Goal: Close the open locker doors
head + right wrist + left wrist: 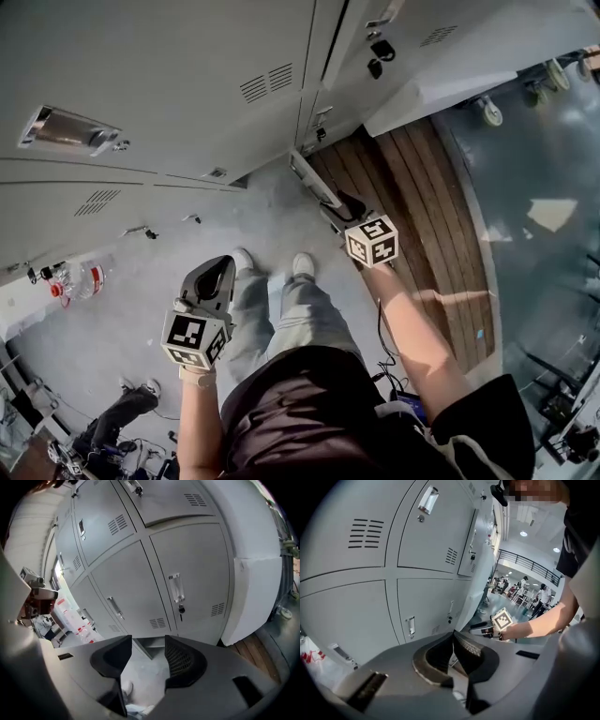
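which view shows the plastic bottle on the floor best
The head view: the bottle shows whole, clear with a red cap and label, on the floor by the lockers. The left gripper view catches only a red-and-white scrap at its lower left edge, possibly it. The right gripper view shows no clear bottle.

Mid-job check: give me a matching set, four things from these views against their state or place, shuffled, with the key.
Things:
1 left gripper
2 right gripper
3 plastic bottle
4 bottom locker door

States or places:
A on the floor
B jaws apart, nothing between them
C swung open
D jaws together

Pairs: 1-D, 2-B, 3-A, 4-C
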{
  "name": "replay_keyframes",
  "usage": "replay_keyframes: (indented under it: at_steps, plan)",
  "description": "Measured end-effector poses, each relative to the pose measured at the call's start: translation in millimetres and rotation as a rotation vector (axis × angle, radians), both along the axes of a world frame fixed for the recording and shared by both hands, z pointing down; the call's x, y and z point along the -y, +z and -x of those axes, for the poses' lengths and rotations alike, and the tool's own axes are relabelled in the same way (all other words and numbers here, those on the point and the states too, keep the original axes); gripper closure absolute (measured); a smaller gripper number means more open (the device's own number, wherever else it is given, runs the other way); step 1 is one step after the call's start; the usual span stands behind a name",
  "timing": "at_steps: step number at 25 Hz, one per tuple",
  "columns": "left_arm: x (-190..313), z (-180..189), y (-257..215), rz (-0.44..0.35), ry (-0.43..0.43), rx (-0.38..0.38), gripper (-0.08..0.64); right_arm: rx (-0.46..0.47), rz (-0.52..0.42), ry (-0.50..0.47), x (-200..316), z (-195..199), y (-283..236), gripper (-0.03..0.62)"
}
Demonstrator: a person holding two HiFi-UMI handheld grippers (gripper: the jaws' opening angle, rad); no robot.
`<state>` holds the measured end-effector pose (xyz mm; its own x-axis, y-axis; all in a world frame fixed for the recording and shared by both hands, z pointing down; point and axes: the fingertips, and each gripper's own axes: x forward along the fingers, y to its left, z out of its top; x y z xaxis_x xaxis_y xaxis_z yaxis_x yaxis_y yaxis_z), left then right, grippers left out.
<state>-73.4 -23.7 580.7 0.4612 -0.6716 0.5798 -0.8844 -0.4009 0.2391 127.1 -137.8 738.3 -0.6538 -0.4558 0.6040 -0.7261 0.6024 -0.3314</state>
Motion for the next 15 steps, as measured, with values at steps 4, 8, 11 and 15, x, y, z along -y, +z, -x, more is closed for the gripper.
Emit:
replay_keyframes:
  at_steps: [4,8,11,15]
  plan:
    - [-8,5,29,0.055,-0.050,-0.002,0.540,-0.077,0.067,-0.021,-6,-11,59,0.347]
    - [-23,8,53,0.108,-0.077,0.005,0.540,-0.161,0.145,-0.038,-16,-24,116,0.336]
    - [-32,11,69,0.137,-0.094,0.008,0.540,-0.219,0.196,-0.050,-21,-34,155,0.327]
    - [-40,16,91,0.174,-0.112,0.017,0.540,-0.272,0.231,-0.058,-18,-43,196,0.325]
